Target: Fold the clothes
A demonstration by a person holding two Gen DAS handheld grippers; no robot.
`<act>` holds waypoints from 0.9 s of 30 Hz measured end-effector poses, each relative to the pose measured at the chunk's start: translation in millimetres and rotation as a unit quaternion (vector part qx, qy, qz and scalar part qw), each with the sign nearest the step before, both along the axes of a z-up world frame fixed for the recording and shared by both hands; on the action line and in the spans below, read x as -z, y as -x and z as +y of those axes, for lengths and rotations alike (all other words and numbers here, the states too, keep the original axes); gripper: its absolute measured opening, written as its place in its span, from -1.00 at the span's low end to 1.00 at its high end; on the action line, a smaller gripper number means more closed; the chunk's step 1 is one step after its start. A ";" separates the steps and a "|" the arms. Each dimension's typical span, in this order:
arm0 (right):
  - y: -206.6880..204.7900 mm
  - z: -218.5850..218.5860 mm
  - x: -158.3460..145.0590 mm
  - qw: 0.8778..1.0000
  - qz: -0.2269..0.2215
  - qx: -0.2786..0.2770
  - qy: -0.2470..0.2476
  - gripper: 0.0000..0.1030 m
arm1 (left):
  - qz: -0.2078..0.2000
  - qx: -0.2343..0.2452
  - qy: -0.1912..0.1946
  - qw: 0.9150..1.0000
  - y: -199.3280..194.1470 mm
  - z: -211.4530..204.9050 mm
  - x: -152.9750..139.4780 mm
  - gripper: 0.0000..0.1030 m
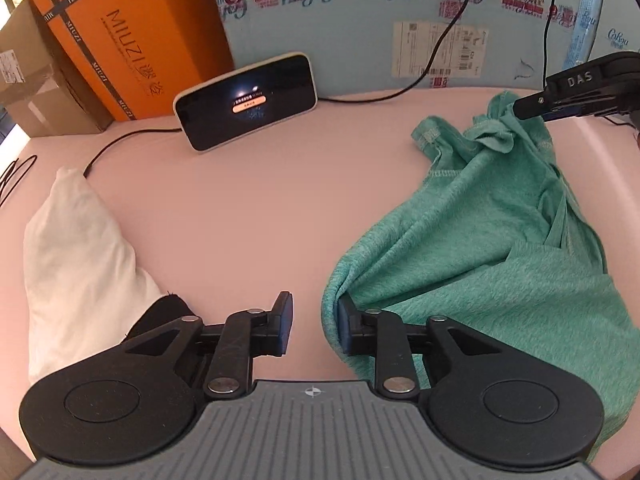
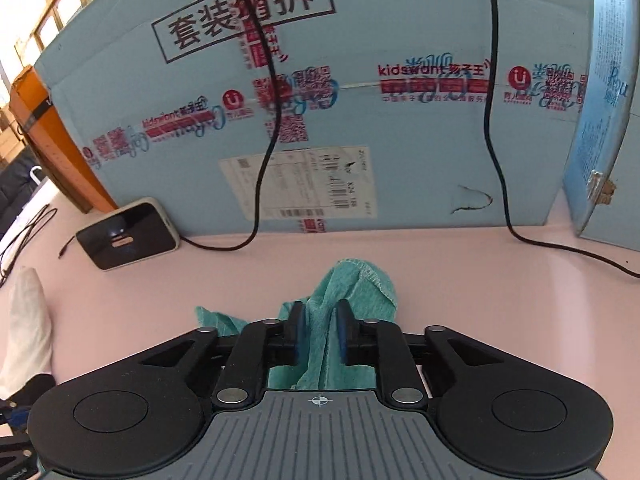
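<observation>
A green shirt (image 1: 480,264) lies crumpled on the right side of the pink table (image 1: 248,208). My left gripper (image 1: 314,322) is open low over the table, and the shirt's near-left edge is bunched against the right finger (image 1: 345,320); nothing sits between the fingers. In the left wrist view, my right gripper (image 1: 522,108) holds a far corner of the shirt lifted a little. In the right wrist view, the right gripper (image 2: 321,332) is shut on a fold of the green shirt (image 2: 360,292), which sticks out past the fingertips.
A white cloth (image 1: 72,264) with a black item (image 1: 160,316) at its near end lies at the left. A dark-screened device (image 1: 246,100) with a cable leans at the back. An orange box (image 1: 132,36) and a large blue carton (image 1: 400,28) wall the far edge; cables (image 2: 496,120) hang down.
</observation>
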State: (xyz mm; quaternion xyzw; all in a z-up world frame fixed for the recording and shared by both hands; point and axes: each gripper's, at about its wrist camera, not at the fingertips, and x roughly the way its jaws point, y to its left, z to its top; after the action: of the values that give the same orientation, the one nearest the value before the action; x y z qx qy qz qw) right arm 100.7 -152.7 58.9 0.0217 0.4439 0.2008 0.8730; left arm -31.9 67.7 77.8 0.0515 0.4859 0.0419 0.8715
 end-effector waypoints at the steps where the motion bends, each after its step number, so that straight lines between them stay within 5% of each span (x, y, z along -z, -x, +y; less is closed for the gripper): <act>1: 1.5 2.9 -1.1 1.000 0.005 -0.005 -0.003 -0.20 | 0.004 0.003 -0.004 1.000 0.0 -1.0 1.7 -0.40; 9: 53.5 -47.3 6.0 0.997 0.075 -0.004 0.010 -0.10 | -0.003 0.027 0.026 0.999 -4.9 -12.3 0.2 0.24; 15: 109.3 -68.7 11.9 0.983 0.176 -0.011 -0.056 0.04 | 0.006 0.049 0.027 0.998 0.4 -23.3 2.8 0.55; 22: 140.4 -52.2 30.1 0.973 0.221 -0.011 -0.071 0.13 | 0.027 0.065 0.040 0.997 24.5 -28.8 8.0 0.59; 24: 145.2 -42.5 30.0 0.973 0.219 -0.022 -0.075 0.03 | 0.031 0.062 0.045 0.997 30.6 -25.6 8.6 0.59; 27: 150.6 -28.1 23.4 0.979 0.195 -0.024 -0.062 -0.39 | 0.030 0.048 0.046 0.997 38.5 -17.0 6.2 0.59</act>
State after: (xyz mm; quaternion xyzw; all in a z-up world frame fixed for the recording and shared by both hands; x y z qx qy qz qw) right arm -49.8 -180.8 35.6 0.1037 0.5925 0.2409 0.7617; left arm -70.4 50.7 71.6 0.0364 0.5105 -0.0241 0.8588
